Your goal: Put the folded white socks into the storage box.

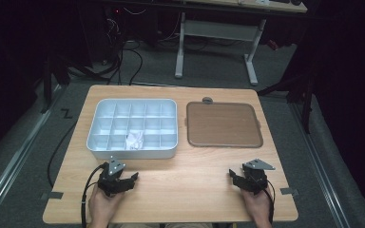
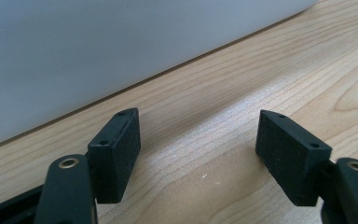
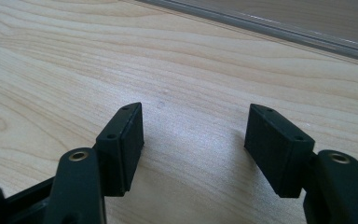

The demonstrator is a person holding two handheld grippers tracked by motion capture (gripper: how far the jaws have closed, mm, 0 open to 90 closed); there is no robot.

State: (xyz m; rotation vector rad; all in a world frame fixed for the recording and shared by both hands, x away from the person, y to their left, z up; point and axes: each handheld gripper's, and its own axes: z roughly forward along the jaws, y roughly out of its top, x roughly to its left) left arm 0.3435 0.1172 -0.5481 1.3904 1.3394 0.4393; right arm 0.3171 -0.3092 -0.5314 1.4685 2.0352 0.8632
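A white compartment box [image 1: 171, 105] sits on the left half of the wooden table, with a crumpled white item [image 1: 134, 140] in one front compartment. A brown flat tray [image 1: 222, 124] lies to its right. My left gripper [image 1: 121, 175] rests near the front edge just below the box, jaws open and empty; in the left gripper view [image 2: 198, 140] the box's white wall [image 2: 98, 51] stands close ahead. My right gripper [image 1: 240, 176] rests at the front right, open and empty; in the right gripper view [image 3: 195, 130] the tray's rim [image 3: 279, 31] lies ahead.
A small grey round object [image 1: 207, 100] sits at the table's back edge behind the tray. Tape marks [image 1: 51, 195] stick to the table's front corners. Beyond the table stand a desk frame [image 1: 216, 33] and floor cables [image 1: 128, 61]. Bare wood lies between the grippers.
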